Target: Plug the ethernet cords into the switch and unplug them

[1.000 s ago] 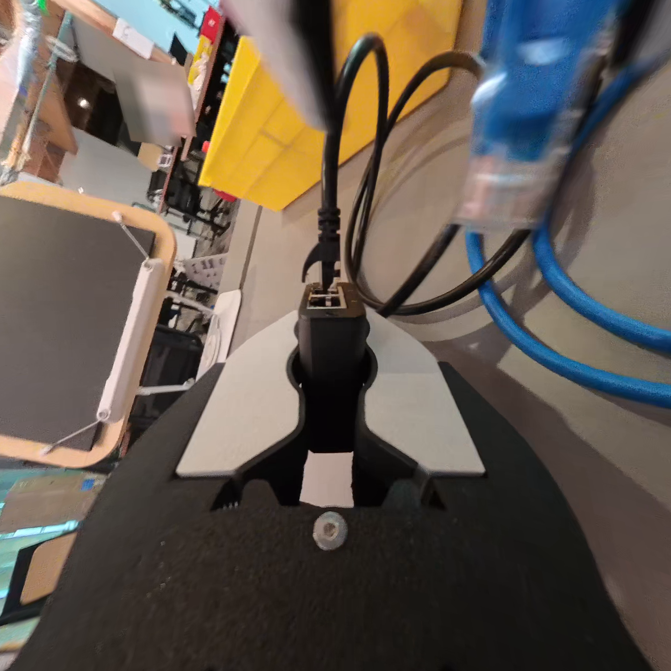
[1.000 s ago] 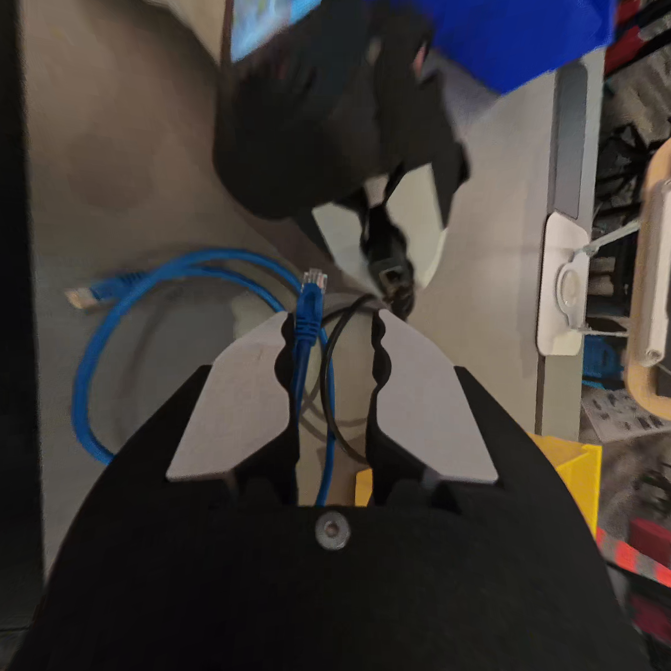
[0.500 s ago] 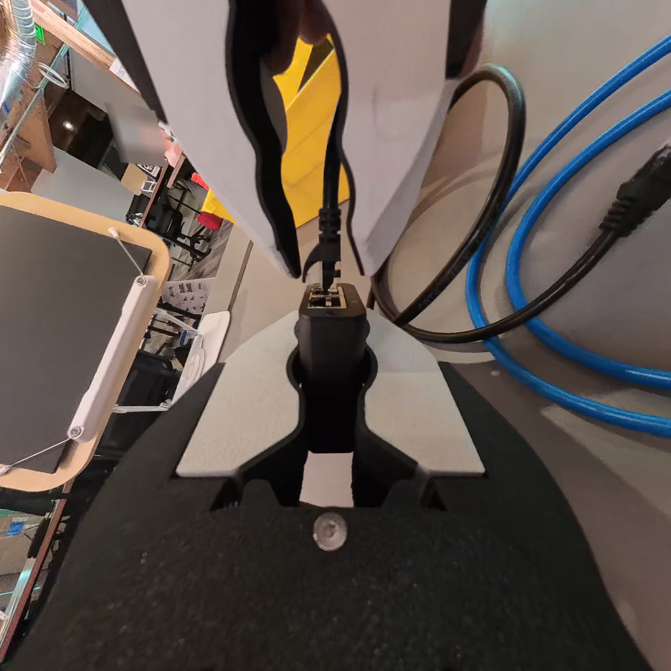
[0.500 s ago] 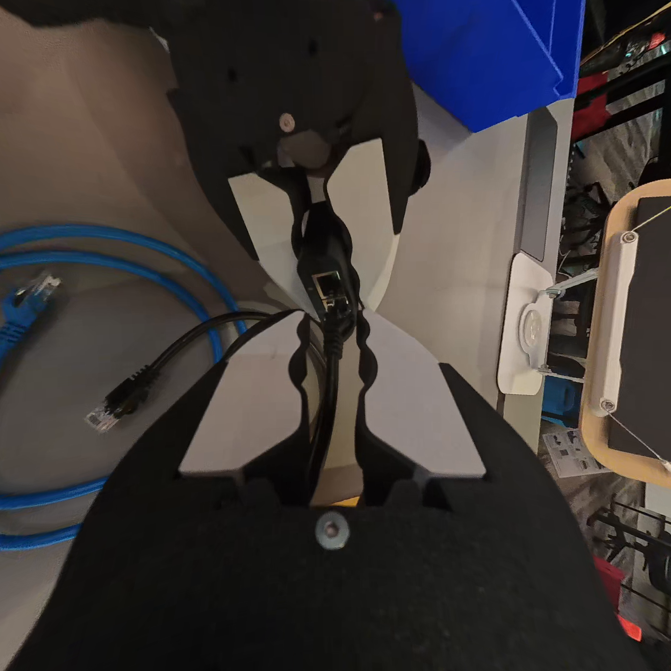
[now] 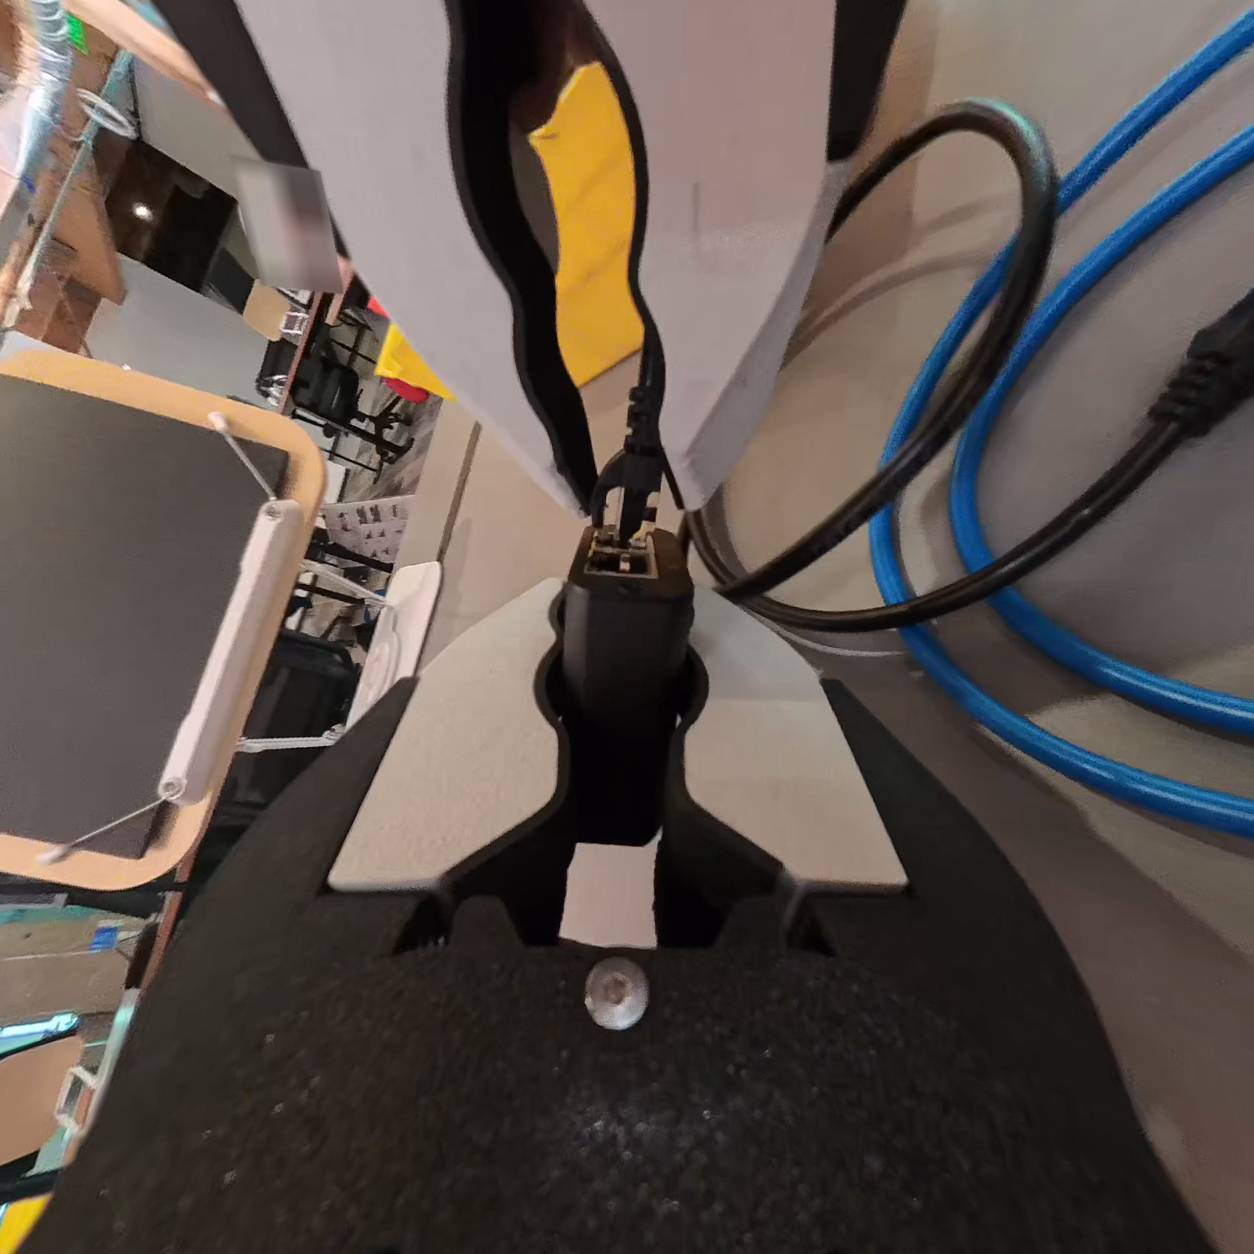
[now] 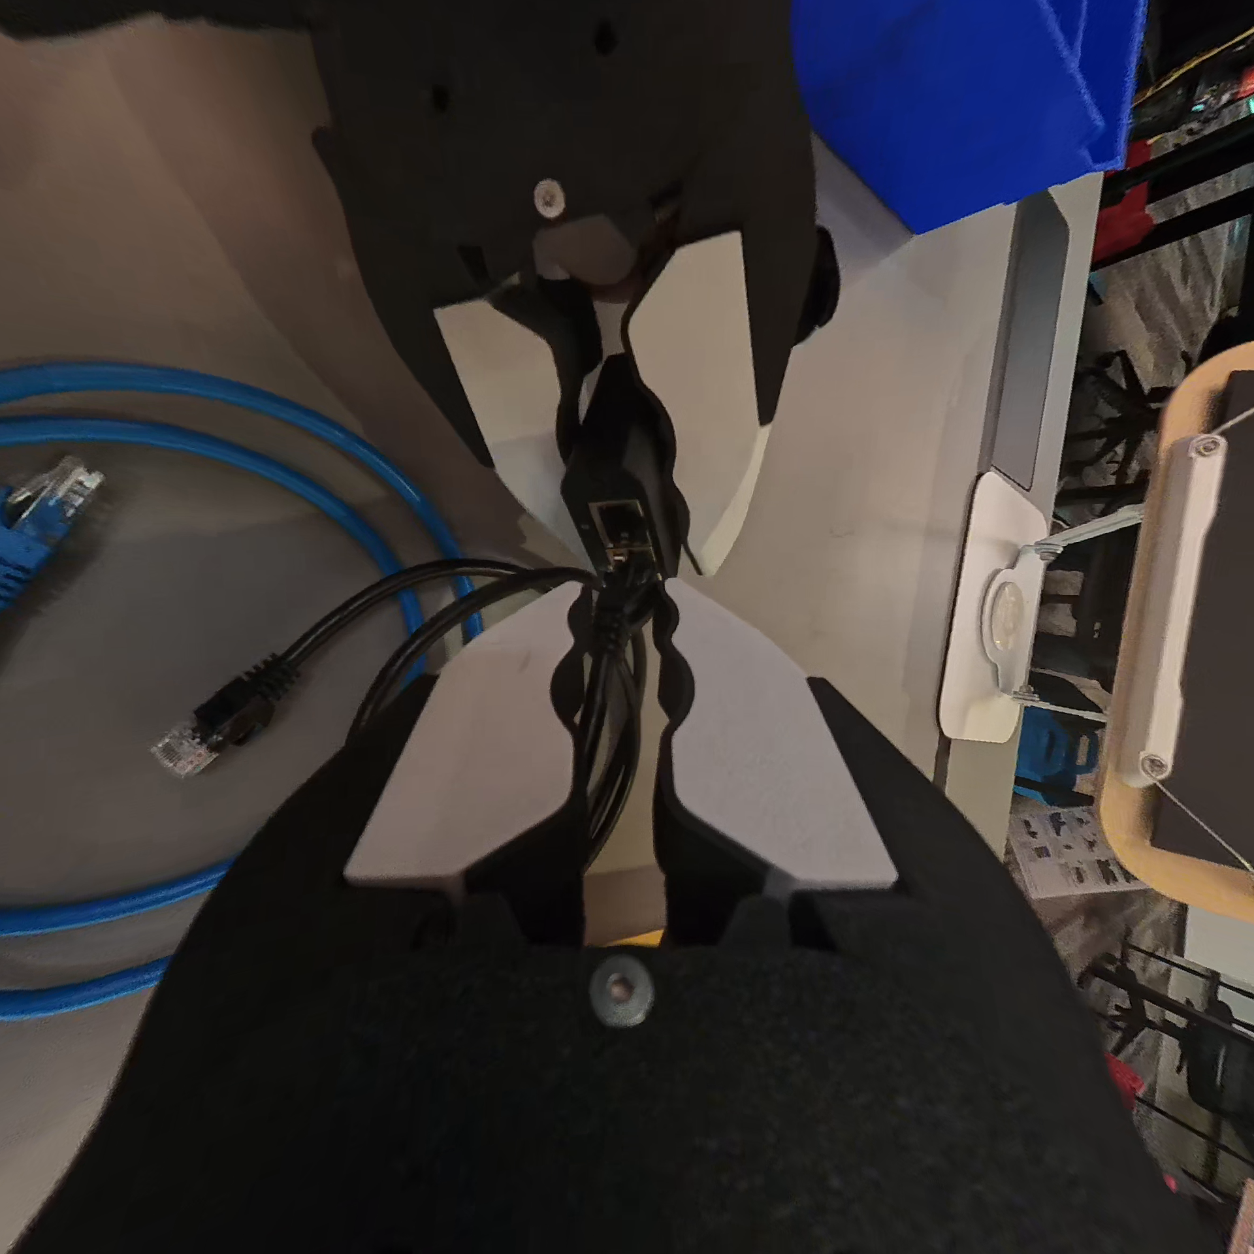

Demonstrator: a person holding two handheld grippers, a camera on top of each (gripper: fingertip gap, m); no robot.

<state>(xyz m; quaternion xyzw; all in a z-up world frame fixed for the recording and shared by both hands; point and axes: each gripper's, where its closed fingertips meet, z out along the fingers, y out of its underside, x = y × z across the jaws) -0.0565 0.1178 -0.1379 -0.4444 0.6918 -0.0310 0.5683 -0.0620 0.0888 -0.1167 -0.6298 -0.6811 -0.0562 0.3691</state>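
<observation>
My left gripper [image 5: 624,597] is shut on a small black switch [image 5: 624,678], held above the table with its ports facing forward. A black ethernet cord [image 5: 1018,271] has one plug in the switch's port. My right gripper [image 6: 621,600] faces the left one, fingers closed around that plug right at the switch [image 6: 621,488]. The right gripper also shows in the left wrist view [image 5: 631,505]. The black cord's other plug [image 6: 217,719] lies loose on the table. A blue ethernet cord [image 6: 271,421] lies coiled there, its plug [image 6: 47,495] free.
A yellow bin [image 5: 590,237] stands behind the right gripper and a blue bin [image 6: 950,88] behind the left one. A white pad [image 6: 984,611] sits at the table edge. Beyond the edge is a dark board with a tan frame [image 6: 1208,611]. Less than 4 cm separates the two grippers' tips.
A second ago the blue plug was between my right gripper's open fingers. The blue cord now lies on the table. The right gripper has moved to the black plug at the switch and narrowed.
</observation>
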